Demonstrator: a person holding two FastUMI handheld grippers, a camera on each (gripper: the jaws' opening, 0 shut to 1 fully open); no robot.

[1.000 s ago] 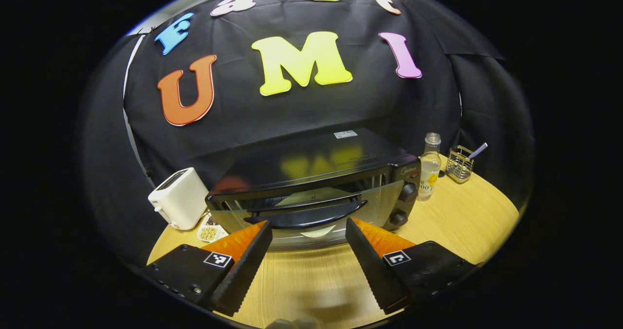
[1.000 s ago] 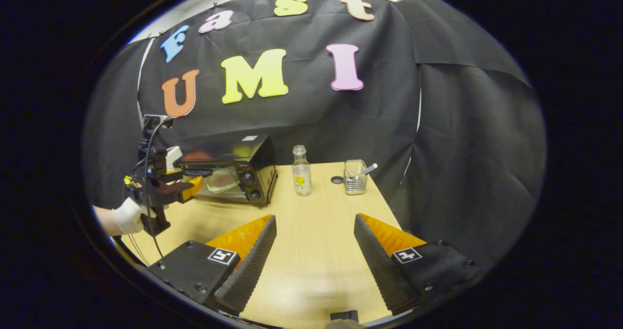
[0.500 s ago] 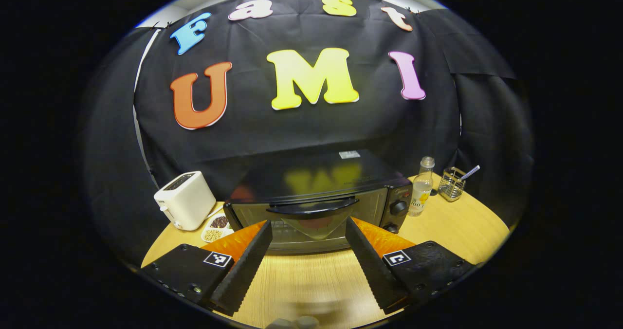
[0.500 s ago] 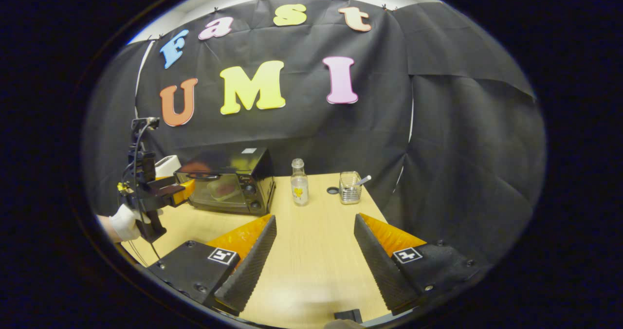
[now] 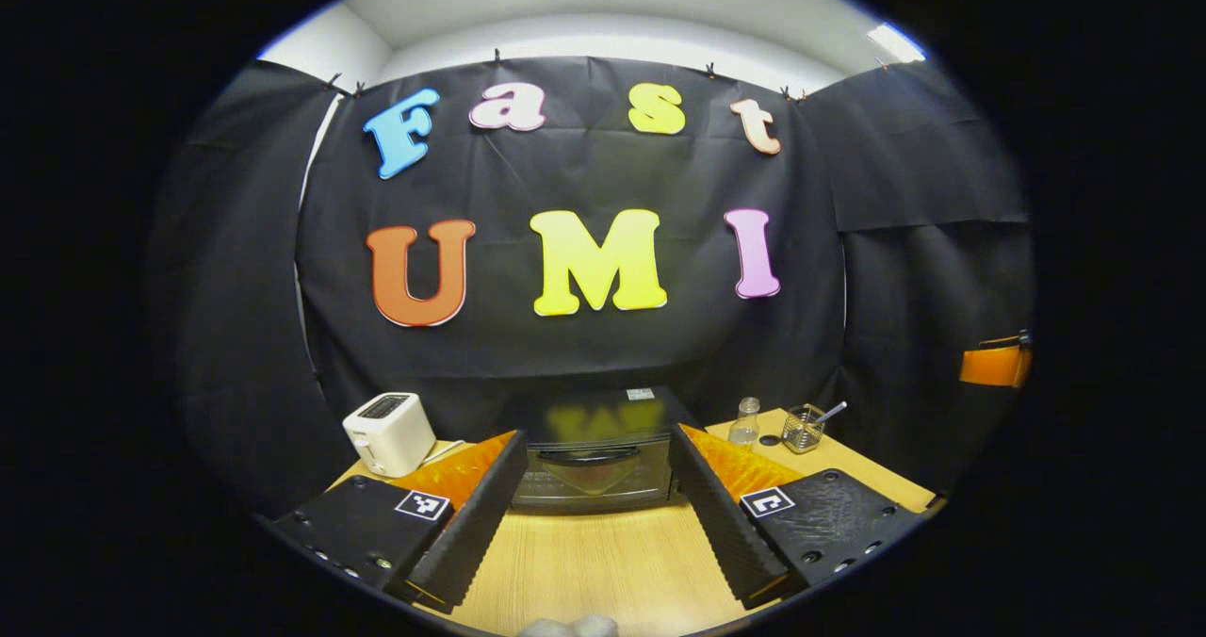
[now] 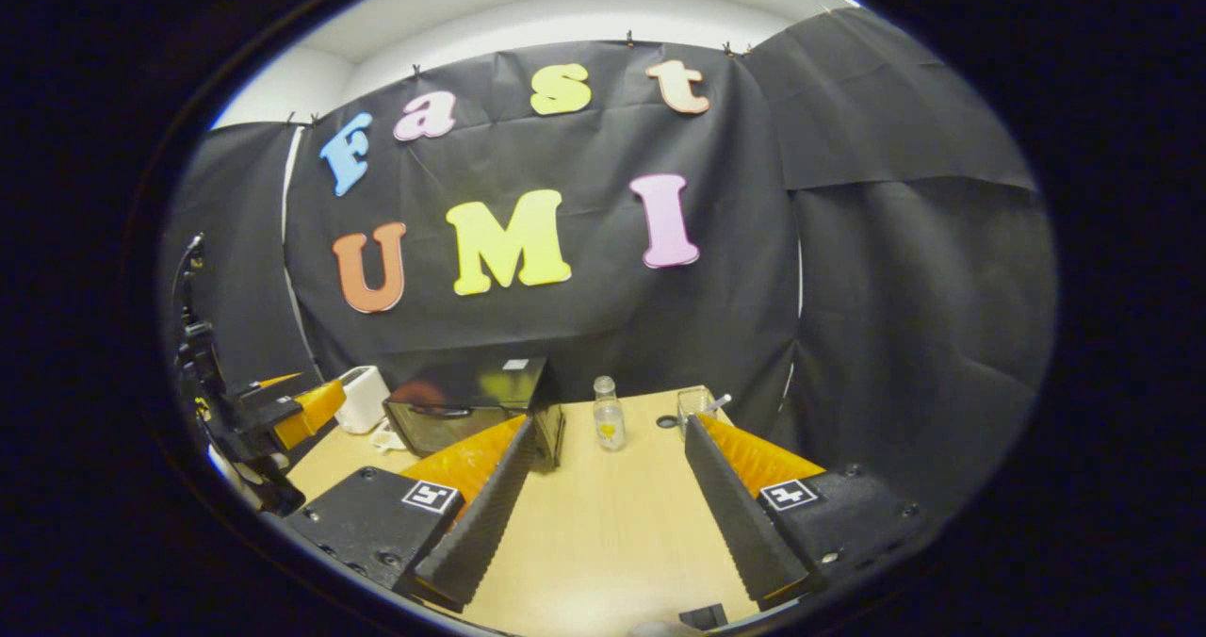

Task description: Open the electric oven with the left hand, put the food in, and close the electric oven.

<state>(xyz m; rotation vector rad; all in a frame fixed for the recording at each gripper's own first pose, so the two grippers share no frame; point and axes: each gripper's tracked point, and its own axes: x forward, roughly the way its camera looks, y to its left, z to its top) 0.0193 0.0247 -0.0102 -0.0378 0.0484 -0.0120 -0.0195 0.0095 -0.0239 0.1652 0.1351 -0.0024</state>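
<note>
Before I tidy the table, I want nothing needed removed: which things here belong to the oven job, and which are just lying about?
Job: electric oven, door shut; left claw; right claw.
Lying about: white toaster, clear bottle, wire holder.

I see even, bright overhead light with a ceiling lamp (image 5: pixel 890 41) glaring at upper right. Fisheye bends my edges; the oven top (image 5: pixel 603 414) mirrors blurred colours.
</note>
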